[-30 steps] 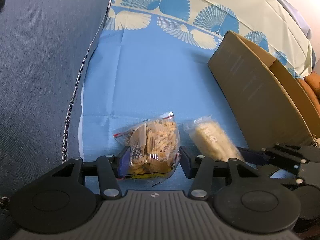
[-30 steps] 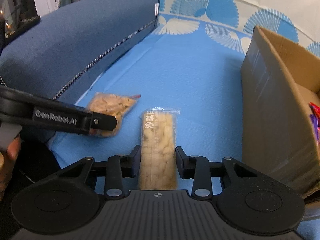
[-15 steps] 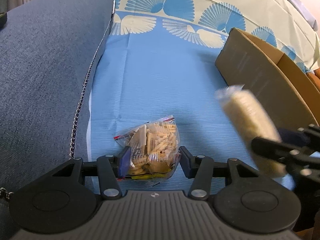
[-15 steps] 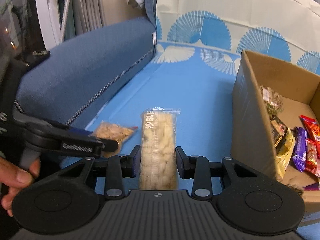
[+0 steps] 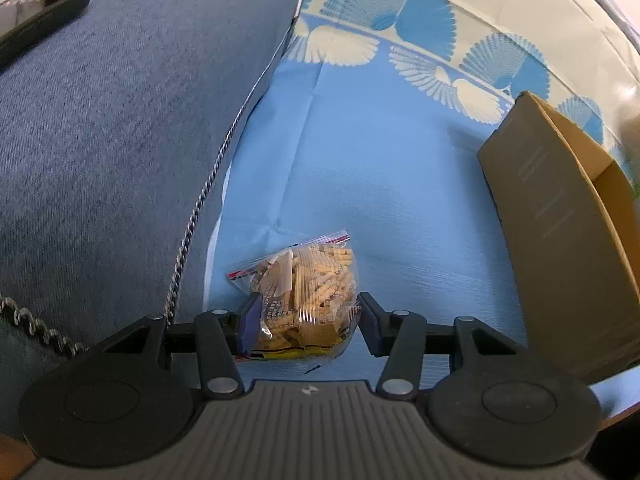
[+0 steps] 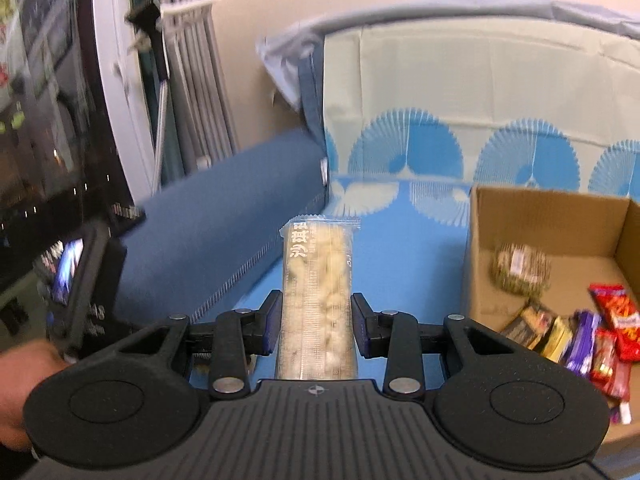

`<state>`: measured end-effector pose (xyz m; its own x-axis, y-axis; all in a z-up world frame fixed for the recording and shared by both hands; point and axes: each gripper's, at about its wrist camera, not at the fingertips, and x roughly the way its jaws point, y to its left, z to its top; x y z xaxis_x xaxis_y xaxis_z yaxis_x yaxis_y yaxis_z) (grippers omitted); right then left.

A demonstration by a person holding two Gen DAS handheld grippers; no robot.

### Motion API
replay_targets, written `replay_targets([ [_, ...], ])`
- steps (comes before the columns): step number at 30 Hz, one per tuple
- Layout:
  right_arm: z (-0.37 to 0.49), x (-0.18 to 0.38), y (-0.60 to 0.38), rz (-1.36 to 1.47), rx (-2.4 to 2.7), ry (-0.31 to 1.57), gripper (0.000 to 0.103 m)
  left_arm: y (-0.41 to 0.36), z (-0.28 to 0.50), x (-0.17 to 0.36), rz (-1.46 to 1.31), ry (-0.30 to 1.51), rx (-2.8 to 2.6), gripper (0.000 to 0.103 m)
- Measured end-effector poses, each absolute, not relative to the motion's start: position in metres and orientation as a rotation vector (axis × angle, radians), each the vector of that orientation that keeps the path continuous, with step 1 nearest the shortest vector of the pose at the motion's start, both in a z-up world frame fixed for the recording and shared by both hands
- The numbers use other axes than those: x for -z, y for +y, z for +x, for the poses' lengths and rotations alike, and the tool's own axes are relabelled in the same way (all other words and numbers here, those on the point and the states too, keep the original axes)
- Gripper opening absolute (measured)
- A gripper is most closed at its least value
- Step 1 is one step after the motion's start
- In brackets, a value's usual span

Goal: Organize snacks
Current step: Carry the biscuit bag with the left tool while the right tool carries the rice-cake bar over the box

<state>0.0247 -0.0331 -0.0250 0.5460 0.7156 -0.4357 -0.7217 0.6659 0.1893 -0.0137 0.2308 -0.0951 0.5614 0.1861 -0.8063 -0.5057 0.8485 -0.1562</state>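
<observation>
Clear plastic long snack pack (image 6: 316, 300) sits clamped between the 2 pads of the right gripper (image 6: 314, 326), long axis running straight ahead along the fingers, printed end pointing away toward the sofa back, held clear above the blue sheet (image 6: 404, 264). Right gripper tilts slightly downward. Left gripper (image 5: 306, 326) points steeply down; its jaws close on the small bag of biscuit sticks (image 5: 306, 300), which lies on the sheet beside the denim armrest (image 5: 120, 152). Cardboard box (image 6: 548, 216) stands to the right, holding several wrapped snacks (image 6: 588, 336).
</observation>
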Motion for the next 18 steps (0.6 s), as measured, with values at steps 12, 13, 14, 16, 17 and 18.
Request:
replay_targets([
  [12,0.078,-0.001,-0.090,0.136,-0.455,0.442,0.038,0.143,0.079,-0.009,-0.308,0.728,-0.241,0.056],
  [13,0.083,0.000,-0.096,0.147,-0.406,0.450,0.038,0.129,0.086,-0.020,-0.299,0.707,-0.206,0.056],
  [14,0.089,0.002,-0.102,0.162,-0.357,0.460,0.038,0.114,0.093,-0.034,-0.294,0.677,-0.157,0.057],
  [16,0.097,0.007,-0.113,0.177,-0.270,0.474,0.040,0.085,0.100,-0.053,-0.283,0.628,-0.074,0.070],
  [17,0.101,0.008,-0.118,0.186,-0.239,0.476,0.042,0.073,0.104,-0.059,-0.280,0.612,-0.039,0.076],
  [18,0.104,0.010,-0.123,0.197,-0.217,0.483,0.053,0.059,0.106,-0.066,-0.279,0.593,-0.001,0.082],
])
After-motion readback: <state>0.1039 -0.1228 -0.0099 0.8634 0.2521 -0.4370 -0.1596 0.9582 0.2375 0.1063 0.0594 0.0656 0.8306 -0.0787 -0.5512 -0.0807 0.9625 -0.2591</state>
